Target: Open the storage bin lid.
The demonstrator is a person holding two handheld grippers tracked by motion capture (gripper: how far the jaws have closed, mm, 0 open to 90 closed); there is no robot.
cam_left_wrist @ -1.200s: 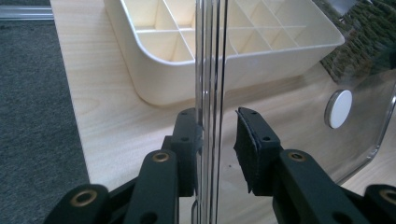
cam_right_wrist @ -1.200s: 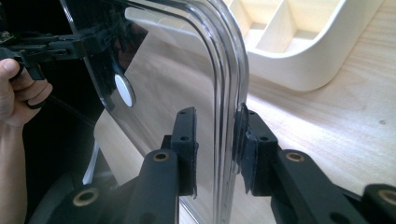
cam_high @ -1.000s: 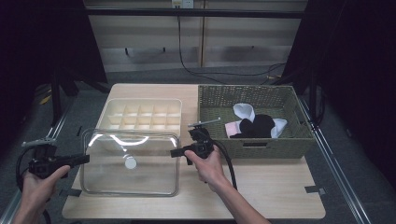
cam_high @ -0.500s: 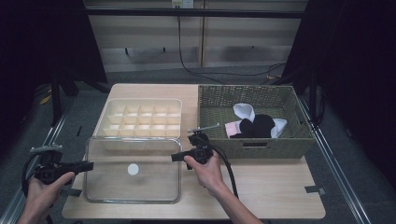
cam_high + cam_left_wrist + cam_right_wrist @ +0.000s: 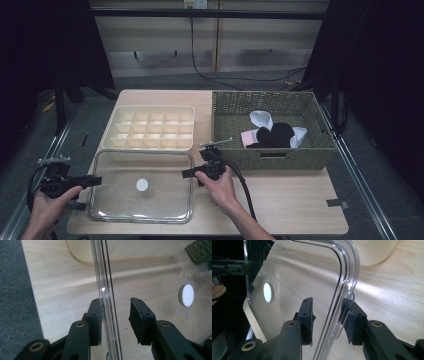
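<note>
Two hand-held grippers, jaws just been opening, straddle clear lid edges unpinched, lower left; rim partly cut off.

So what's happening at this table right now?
A person holds a left gripper and a right gripper at opposite edges of a clear plastic lid, which lies flat on the table in front of a cream compartment tray. Both sets of jaws have just been opening, with the lid's rim between them, so it looks like it is being let go.
</note>
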